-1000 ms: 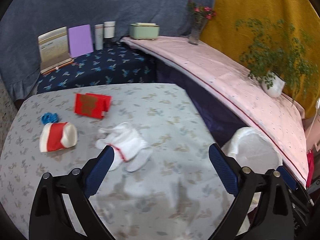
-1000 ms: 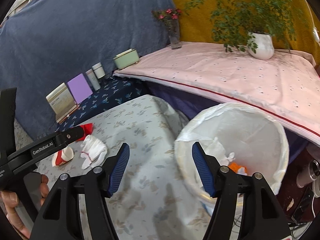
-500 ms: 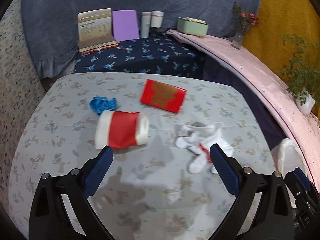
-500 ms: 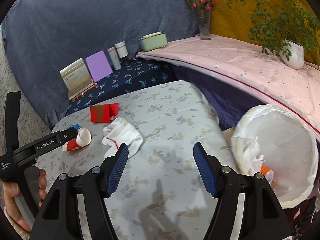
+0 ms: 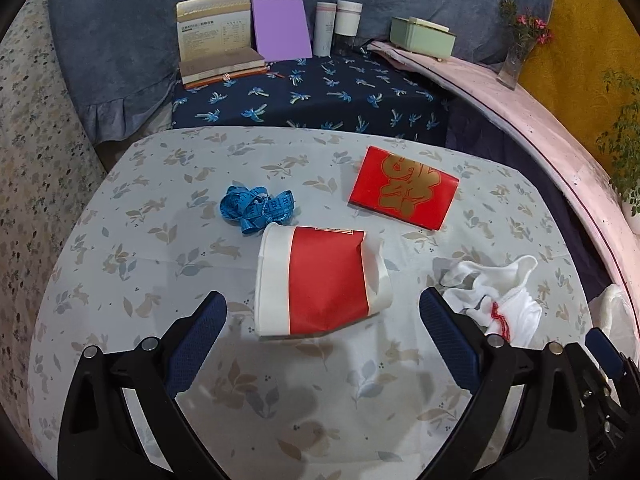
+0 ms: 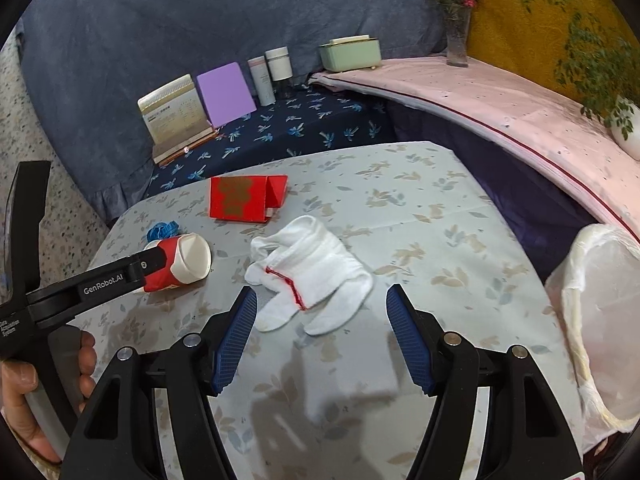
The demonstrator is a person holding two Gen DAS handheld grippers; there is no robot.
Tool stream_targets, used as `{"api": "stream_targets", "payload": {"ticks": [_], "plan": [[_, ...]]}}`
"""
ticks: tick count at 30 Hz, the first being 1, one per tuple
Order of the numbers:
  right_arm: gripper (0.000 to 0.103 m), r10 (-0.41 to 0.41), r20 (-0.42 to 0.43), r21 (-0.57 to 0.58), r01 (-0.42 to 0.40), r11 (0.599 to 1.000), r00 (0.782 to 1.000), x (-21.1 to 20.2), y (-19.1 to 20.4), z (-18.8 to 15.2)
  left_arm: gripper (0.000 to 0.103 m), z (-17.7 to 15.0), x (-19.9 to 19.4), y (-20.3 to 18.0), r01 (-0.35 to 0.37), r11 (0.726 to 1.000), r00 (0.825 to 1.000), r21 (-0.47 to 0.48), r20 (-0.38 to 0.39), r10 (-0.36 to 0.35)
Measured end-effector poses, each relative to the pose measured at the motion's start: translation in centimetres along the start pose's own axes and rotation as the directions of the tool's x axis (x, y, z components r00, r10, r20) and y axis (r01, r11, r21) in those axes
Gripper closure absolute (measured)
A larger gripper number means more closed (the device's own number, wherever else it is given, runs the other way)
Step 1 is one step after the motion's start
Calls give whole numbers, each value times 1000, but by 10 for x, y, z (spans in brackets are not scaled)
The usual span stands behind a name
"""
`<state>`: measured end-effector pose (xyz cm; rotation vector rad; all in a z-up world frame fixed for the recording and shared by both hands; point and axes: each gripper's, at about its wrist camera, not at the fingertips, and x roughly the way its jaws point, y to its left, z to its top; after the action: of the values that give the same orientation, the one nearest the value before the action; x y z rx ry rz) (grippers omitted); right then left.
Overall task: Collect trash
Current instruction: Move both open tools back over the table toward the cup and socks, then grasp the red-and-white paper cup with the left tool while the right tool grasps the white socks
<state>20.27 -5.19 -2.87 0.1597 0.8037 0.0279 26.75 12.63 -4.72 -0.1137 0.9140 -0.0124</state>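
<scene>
Left wrist view: left gripper [image 5: 322, 322], jaws wide apart and empty, poised over a table [image 5: 132, 360] under a pale leaf-print cloth. Directly between and just beyond the blue pads [image 5: 200, 340] lies a crushed paper cup [image 5: 320, 280], red with white bands, on its side, touching neither pad. At 11 o'clock of the cup, just beside it, a tangled blue measuring tape [image 5: 256, 208]; at 1 o'clock, a flat red packet with gold lettering [image 5: 404, 188]; at 3 o'clock, white socks with red stitching [image 5: 500, 300], partly behind the right-hand finger. Far edge, 12 o'clock — a dark blue printed surface carrying an upright booklet [image 5: 214, 28], a purple card [image 5: 280, 28], two cylindrical containers [image 5: 338, 26] and a pale green box [image 5: 422, 36]. Right wrist view: right gripper [image 6: 320, 320], jaws apart, nothing between them, above the same cloth. The socks [image 6: 312, 272] lie just past the fingertips at 12 o'clock. At 10 o'clock, the cup [image 6: 188, 260], with the left gripper's finger over it; a hand [image 6: 24, 392] holds that tool's handle at 8 o'clock. At 3 o'clock — a bin lined with a white bag [image 6: 600, 320], beside the table's edge.
</scene>
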Motion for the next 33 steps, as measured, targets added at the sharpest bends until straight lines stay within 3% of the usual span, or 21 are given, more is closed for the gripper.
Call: {"api": "stream_targets", "payload": {"ticks": [5,16,18,20,25,26,29,31,33], "plan": [[38,-20,-19,-19,19,1000,1000,25,6,6,10,6,18,0,35,999,998,-10,-47,-35],[37,-40,-72,-22,39,999,997,71,5,14,10,9,52,0,-9,1000,994,-15,-106,7],[34,-42,-77,-26,40,999,996,76,6,13,12,7,55,3,4,1000,994,-27,-108,-7],[34,-44,-81,-32,42,999,996,81,7,12,23,6,56,6,18,999,994,-34,-111,-22],[35,-51,-90,-29,49,998,995,88,6,10,24,5,50,4,38,999,995,-28,-92,-40],[37,-54,-91,-31,51,998,994,88,6,10,24,4,47,3,43,999,995,-29,-87,-45],[56,-59,-95,-42,55,998,994,88,7,10,24,5,40,-2,53,998,996,-23,-73,-54],[77,-54,-98,-43,50,998,994,85,5,10,24,5,35,-6,62,998,996,-20,-66,-63],[86,-51,-94,-36,47,998,994,81,2,10,24,6,28,-11,73,997,996,-13,-57,-74]]}}
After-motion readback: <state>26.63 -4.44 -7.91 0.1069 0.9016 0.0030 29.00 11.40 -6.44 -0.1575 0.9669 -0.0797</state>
